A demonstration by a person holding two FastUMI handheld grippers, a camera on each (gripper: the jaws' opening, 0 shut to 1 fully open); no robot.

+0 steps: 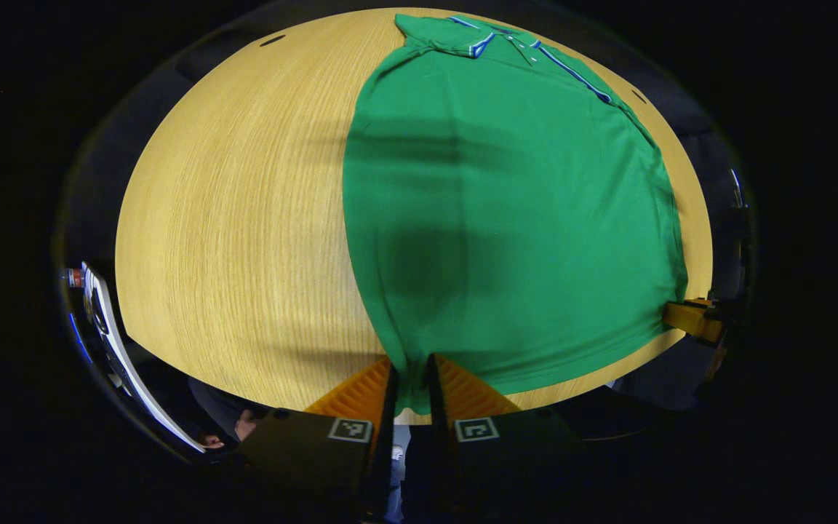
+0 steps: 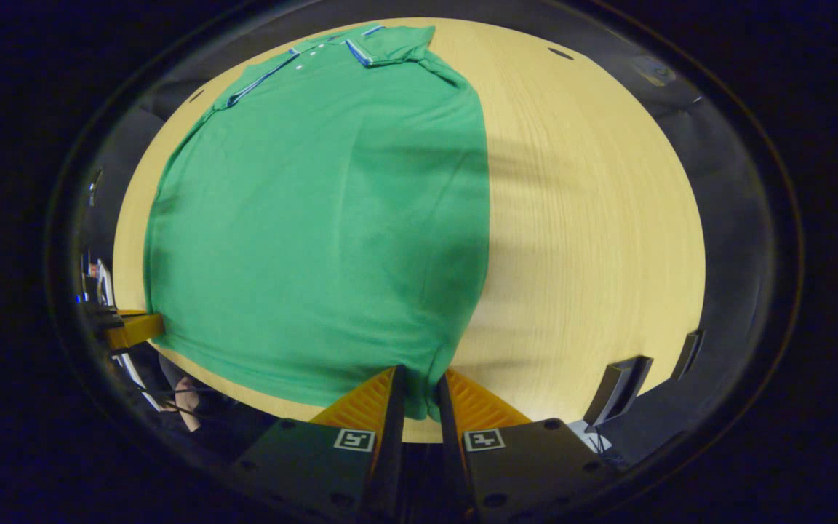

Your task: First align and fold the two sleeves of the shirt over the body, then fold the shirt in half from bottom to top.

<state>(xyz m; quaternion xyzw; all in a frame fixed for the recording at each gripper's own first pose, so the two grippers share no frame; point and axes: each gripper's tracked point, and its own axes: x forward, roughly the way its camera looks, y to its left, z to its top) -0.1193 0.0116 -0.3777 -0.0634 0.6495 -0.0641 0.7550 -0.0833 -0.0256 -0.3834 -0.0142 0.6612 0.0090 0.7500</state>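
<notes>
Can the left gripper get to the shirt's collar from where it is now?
Probably not yet. The left gripper is shut on the shirt at its near hem, and the collar lies at the far end. The table alongside looks free, so it must let go first.

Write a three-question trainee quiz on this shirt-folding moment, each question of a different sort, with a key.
1. True or false: both sleeves already lie folded over the shirt.
2. The left tongs pinch which part? A collar B bottom hem corner C sleeve cuff
3. Fill in: the collar lies at the ___ end of the table from the right tongs.

Key: 1 true; 2 B; 3 far.
</notes>
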